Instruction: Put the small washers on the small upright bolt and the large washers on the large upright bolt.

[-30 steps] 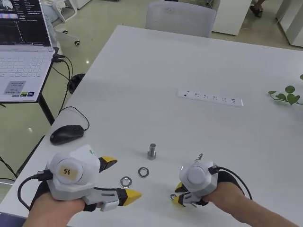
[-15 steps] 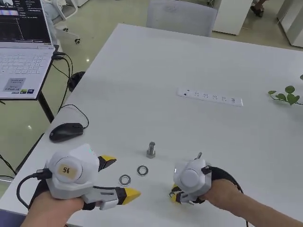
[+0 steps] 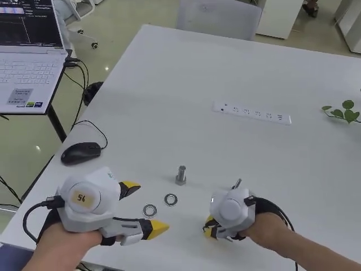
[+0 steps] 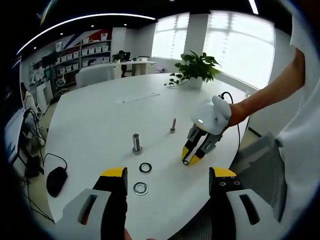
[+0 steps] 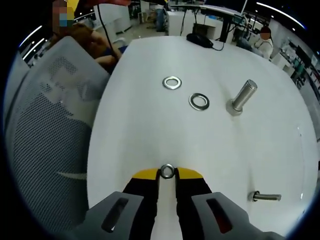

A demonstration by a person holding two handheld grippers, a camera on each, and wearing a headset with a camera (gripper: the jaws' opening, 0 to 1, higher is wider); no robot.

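small washer pinched, right hand-held gripper

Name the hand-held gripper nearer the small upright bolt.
Right. Right hand-held gripper, clamping a small washer, is beside the small upright bolt; left hand-held gripper is farther, by large washers.

White table, matte, rounded near-left corner. Black computer mouse near the left edge, its cable looping off that edge. White power strip lies flat mid-table, long side roughly parallel to the far edge. Green plant leaves at the right edge of the head view. Grey office chair at the far end. Open laptop, screen lit, on a separate stand left of the table.

Left gripper view: potted plant at the far end of the table, beyond the power strip; mouse low left.

Right gripper view: grey mesh chair back beside the table edge.
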